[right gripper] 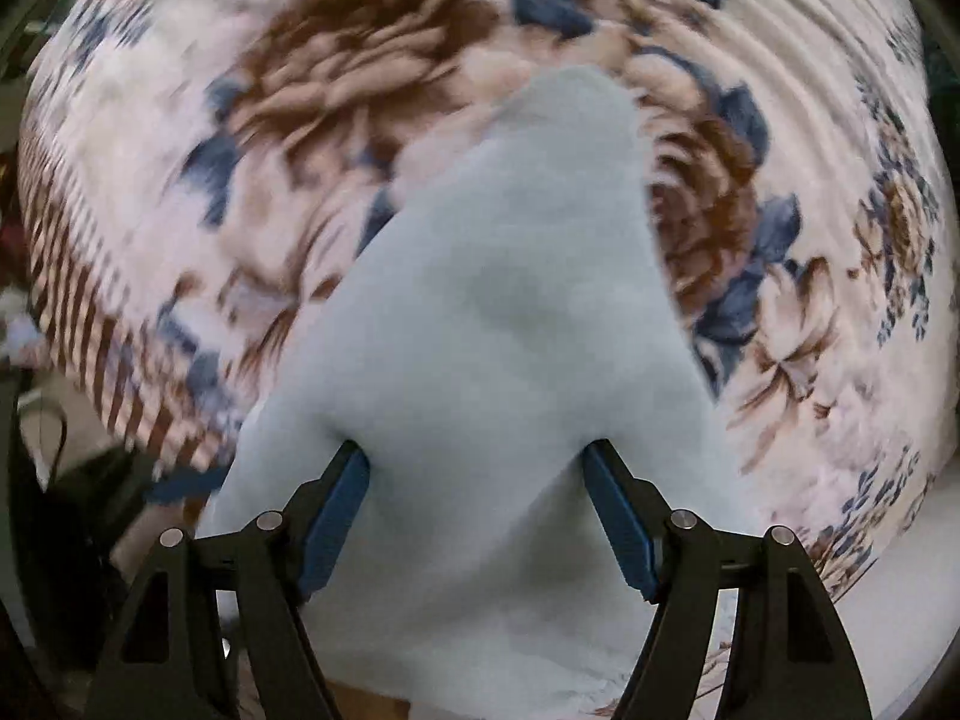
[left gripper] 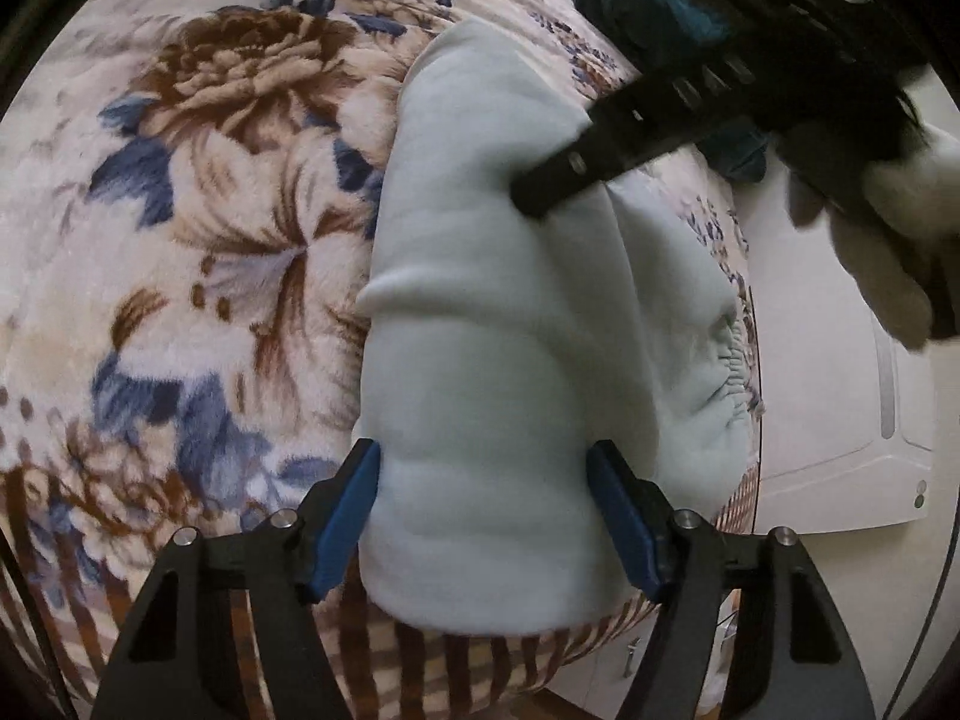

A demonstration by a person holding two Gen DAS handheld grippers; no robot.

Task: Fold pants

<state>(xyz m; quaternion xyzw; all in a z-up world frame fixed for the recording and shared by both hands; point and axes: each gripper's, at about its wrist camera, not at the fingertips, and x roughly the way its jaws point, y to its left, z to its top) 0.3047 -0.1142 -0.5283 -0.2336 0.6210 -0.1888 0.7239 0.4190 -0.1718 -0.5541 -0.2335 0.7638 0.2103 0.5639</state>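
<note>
The pale blue fleece pants (left gripper: 480, 360) lie folded in a long bundle near the bed's (left gripper: 180, 240) edge, on its floral blanket. Left gripper (left gripper: 486, 516) and right gripper (right gripper: 480, 516) both have fingers parted, the cloth between them ungripped.

A plush floral blanket (left gripper: 198, 228) covered the bed, printed with large brown blooms and blue leaves on a cream ground. Its border carried brown and cream stripes (left gripper: 420, 660) along the near edge in the left wrist view. The same blanket (right gripper: 810, 300) filled the right wrist view, heavily blurred, with the striped border (right gripper: 90, 330) at the left. A dark teal fabric item (left gripper: 636, 6) lay on the blanket at the far upper right; its nature could not be determined. A white panelled surface (left gripper: 840, 420) stood beyond the bed's right edge. Dark objects (right gripper: 72, 510) at the lower left of the right wrist view were too blurred to identify.
</note>
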